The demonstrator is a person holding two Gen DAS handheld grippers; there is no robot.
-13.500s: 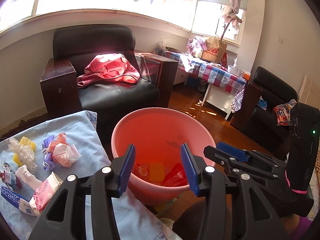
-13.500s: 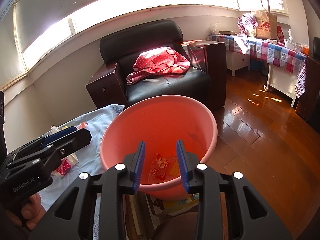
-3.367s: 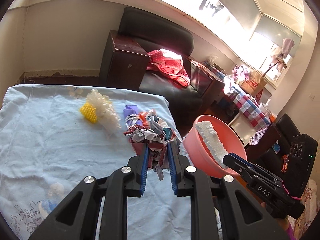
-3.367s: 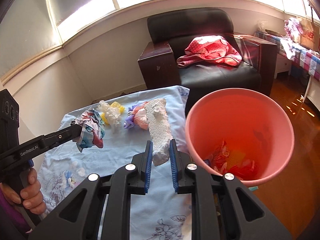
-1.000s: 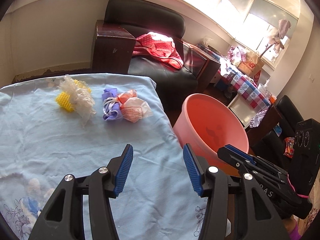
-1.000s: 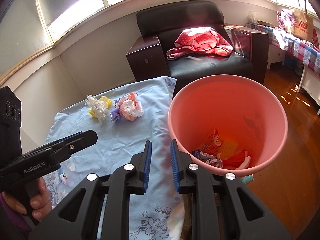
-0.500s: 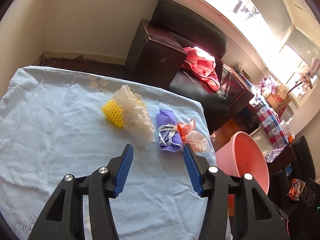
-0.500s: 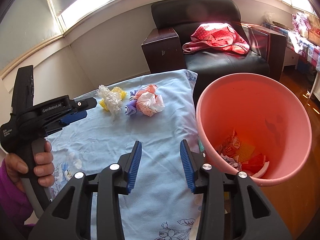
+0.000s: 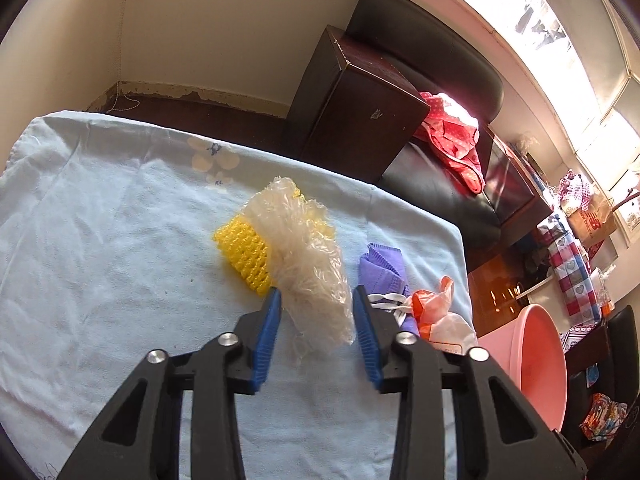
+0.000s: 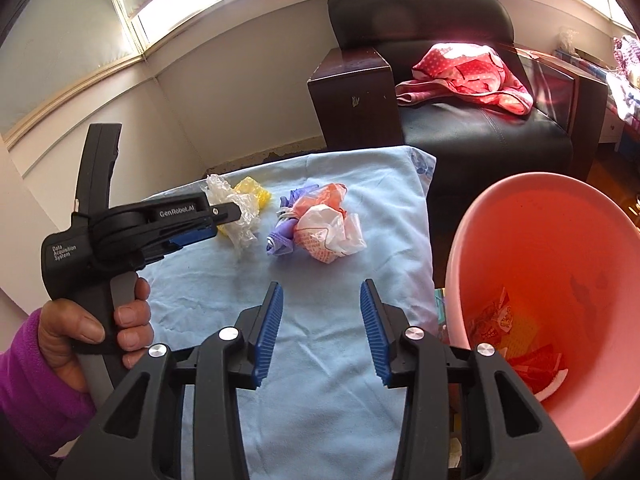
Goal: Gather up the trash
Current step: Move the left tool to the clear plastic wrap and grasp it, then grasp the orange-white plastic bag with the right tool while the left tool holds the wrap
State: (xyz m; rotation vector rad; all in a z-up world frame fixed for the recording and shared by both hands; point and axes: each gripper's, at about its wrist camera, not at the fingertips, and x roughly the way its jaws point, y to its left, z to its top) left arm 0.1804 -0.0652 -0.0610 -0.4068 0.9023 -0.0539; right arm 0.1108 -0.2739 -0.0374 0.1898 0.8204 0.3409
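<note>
1. Since half a second ago, the left gripper (image 9: 316, 300) has moved forward over the table (image 9: 100, 240). Its spread fingers now sit on either side of the clear crumpled plastic (image 9: 308, 256), not yet closed on it.
2. The right gripper (image 10: 322, 304) is also released and holds nothing. It hangs above the near middle of the blue cloth that covers the table.
3. The remaining trash lies toward the far edge of the table. A yellow foam net (image 9: 242, 250) touches the clear plastic on its left. A purple wad (image 9: 382, 270) and an orange-and-white bag (image 9: 440, 316) lie together just to the right.
4. The pink bucket (image 10: 480, 216) stands off the table's right edge, below table height. Wrappers already lie in its bottom.
5. To do this step well, the left gripper should probably close low on the thick middle of the plastic. The film looks springy and slippery, so a shallow pinch could slip off.
6. The yellow net touches the plastic and may lift with it or drop loose on the way.
7. The right finger sits near the purple wad and could nudge it toward the table's right edge.
8. The cloth between the trash and the bucket is bare, so the carry has open room, provided the two grippers stay apart.
</note>
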